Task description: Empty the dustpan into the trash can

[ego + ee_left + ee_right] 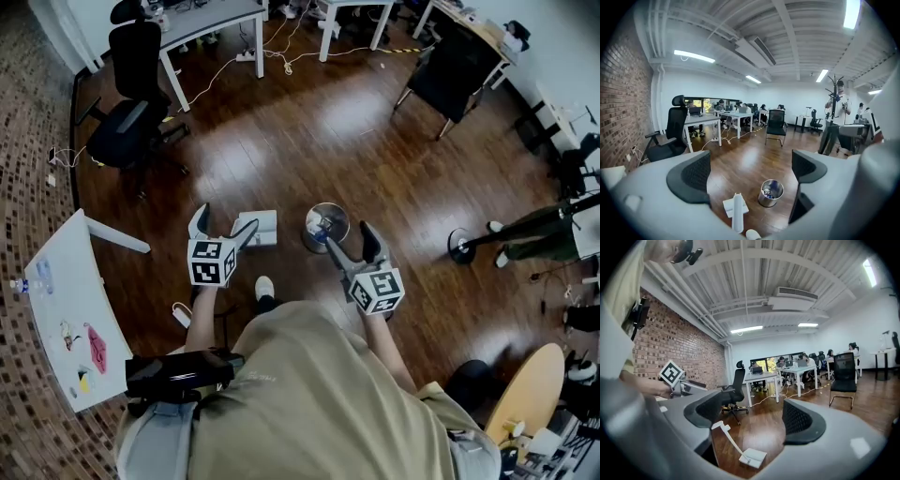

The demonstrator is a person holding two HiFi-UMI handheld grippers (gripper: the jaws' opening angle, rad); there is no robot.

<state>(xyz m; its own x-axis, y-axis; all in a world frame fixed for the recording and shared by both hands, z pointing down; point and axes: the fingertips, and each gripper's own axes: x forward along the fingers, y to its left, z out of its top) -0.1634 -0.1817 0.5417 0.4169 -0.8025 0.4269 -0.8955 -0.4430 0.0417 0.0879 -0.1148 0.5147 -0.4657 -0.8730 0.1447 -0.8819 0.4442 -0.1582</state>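
A white dustpan (262, 228) rests on the wooden floor, its long handle (737, 213) standing up from it. Just to its right stands a round metal trash can (325, 226) with some litter inside. My left gripper (226, 221) hangs well above the dustpan with jaws wide apart and nothing between them. My right gripper (349, 240) is raised beside the can, open and empty too. In the left gripper view the dustpan (736, 206) and can (770, 192) lie far below the jaws. The right gripper view shows the dustpan (752, 457) low on the floor.
A black office chair (131, 122) stands at the far left and another chair (450, 70) at the far right. A white table (70, 319) is at my left. Desks and cables (272, 56) line the back. A person (539, 234) stands at the right.
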